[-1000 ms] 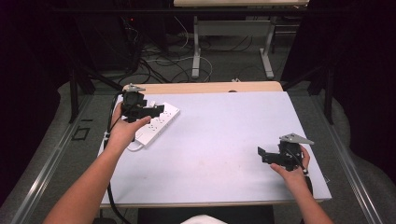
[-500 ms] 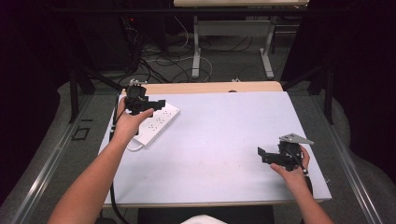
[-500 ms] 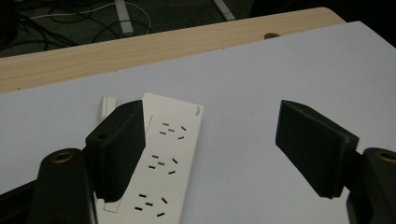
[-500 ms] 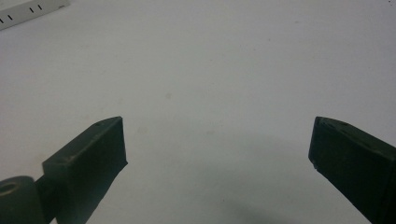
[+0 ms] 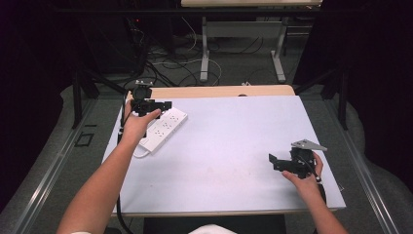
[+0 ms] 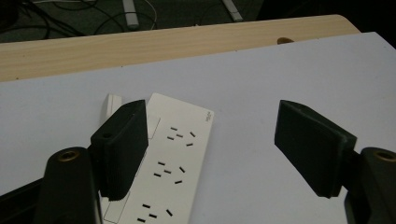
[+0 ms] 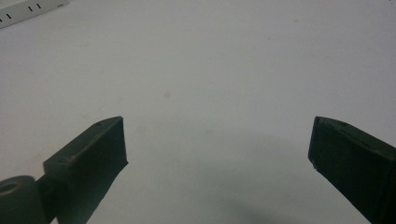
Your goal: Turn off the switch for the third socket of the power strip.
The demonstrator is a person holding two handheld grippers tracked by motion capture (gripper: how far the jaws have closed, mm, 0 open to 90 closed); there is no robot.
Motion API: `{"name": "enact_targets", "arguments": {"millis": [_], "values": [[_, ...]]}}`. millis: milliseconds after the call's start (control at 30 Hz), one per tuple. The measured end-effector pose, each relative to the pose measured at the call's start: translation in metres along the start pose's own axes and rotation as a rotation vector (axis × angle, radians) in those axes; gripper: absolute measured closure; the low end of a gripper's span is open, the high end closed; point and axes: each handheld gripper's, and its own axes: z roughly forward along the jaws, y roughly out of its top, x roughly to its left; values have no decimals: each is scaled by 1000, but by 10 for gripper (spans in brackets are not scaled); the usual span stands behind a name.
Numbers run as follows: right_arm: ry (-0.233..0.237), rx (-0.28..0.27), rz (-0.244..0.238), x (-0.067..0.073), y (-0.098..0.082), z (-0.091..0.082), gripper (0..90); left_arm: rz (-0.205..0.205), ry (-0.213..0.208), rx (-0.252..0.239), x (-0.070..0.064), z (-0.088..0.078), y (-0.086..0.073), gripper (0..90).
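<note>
A white power strip [image 5: 165, 127] lies slanted at the far left of the white table top [image 5: 234, 141]. My left gripper [image 5: 163, 105] hovers over the strip's far end, jaws pointing right. In the left gripper view my left gripper [image 6: 208, 121] is open, and the power strip [image 6: 173, 172] lies below and between the jaws, nearer the left one, with no pad touching it. Near the front right my right gripper [image 5: 272, 163] is held low over bare table, jaws pointing left. The right gripper view shows my right gripper [image 7: 217, 135] open and empty, with the power strip [image 7: 28, 11] at the top left corner.
A bare wooden strip [image 5: 219, 91] runs along the table's far edge. The power strip's white cord [image 5: 141, 153] loops near the left edge. Cables and metal table legs [image 5: 204, 53] lie on the dark floor beyond. A black cable [image 5: 119, 204] trails under my left forearm.
My left hand has carried its gripper away from me, toward the strip's far end. The right gripper has stayed in place.
</note>
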Motion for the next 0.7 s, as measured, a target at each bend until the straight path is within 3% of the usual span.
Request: {"name": "enact_targets", "arguments": {"millis": [467, 700], "values": [[0, 1, 0, -1, 0, 0, 41, -49, 8, 13, 7, 15, 4, 319], [2, 4, -3, -1, -1, 1, 42, -92, 14, 65, 13, 26, 5, 351]]}}
